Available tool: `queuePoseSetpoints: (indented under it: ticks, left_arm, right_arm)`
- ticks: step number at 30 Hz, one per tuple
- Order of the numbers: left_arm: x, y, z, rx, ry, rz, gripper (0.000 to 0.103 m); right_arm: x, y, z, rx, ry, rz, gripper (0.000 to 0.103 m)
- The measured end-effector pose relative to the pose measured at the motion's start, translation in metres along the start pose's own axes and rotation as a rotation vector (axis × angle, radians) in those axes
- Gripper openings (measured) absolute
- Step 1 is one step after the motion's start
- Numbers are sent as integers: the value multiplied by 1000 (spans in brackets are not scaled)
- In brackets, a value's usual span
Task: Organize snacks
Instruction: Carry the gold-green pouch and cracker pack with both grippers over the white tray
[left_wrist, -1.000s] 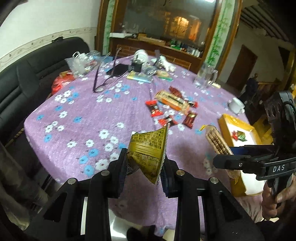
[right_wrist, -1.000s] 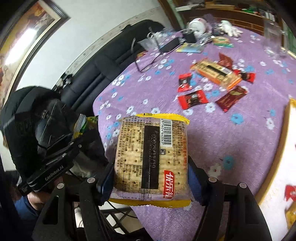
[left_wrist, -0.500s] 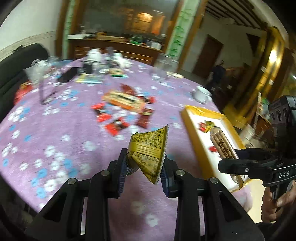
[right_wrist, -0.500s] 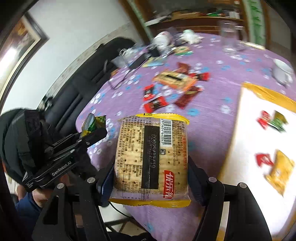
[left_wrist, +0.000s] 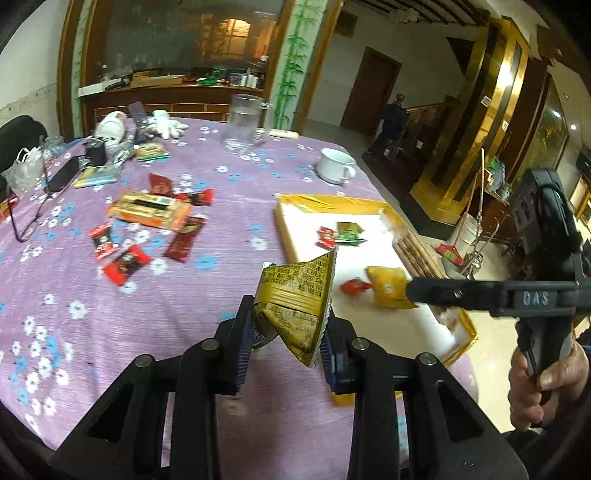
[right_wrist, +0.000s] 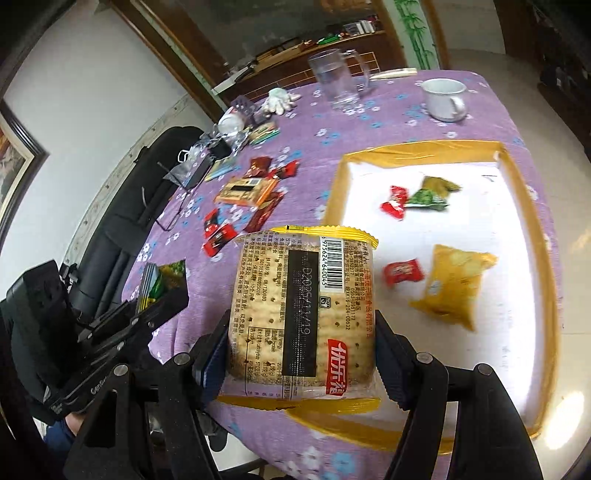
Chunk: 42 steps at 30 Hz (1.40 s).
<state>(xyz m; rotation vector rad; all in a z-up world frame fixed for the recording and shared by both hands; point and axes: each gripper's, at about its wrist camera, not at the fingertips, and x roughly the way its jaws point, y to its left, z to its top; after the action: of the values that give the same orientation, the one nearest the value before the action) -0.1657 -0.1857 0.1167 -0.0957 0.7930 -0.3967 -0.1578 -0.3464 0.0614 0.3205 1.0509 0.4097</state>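
Right tongs are clamped on a cracker pack over the yellow-rimmed tray. Left tongs grip a small packet, greenish I think, above the purple tabletop.

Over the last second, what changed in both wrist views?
Both hand-held grippers swung from the purple tablecloth's near edge toward the yellow-rimmed white tray, which now fills the right wrist view. Nothing was picked up or released: the left hand-held gripper keeps the crumpled gold snack packet, the right hand-held gripper the clear cracker pack. Snacks on the tablecloth and tray look unmoved.
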Motion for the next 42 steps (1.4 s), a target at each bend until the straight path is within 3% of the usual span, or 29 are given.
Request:
queuePoseSetpoints:
  ticks: [12, 25, 35, 42]
  left_arm:
    - [24, -75, -4, 61, 63, 26, 29]
    - [57, -114, -16, 17, 118, 43, 29]
    - [84, -123, -34, -52, 192, 42, 29]
    - [85, -130, -33, 14, 207, 48, 29]
  right_arm:
    - [-19, -81, 11, 81, 8, 19, 70]
    - [-20, -118, 8, 48, 64, 54, 70]
    - [-5, -120, -8, -8, 143, 78, 70]
    - [-5, -125, -10, 27, 137, 63, 70]
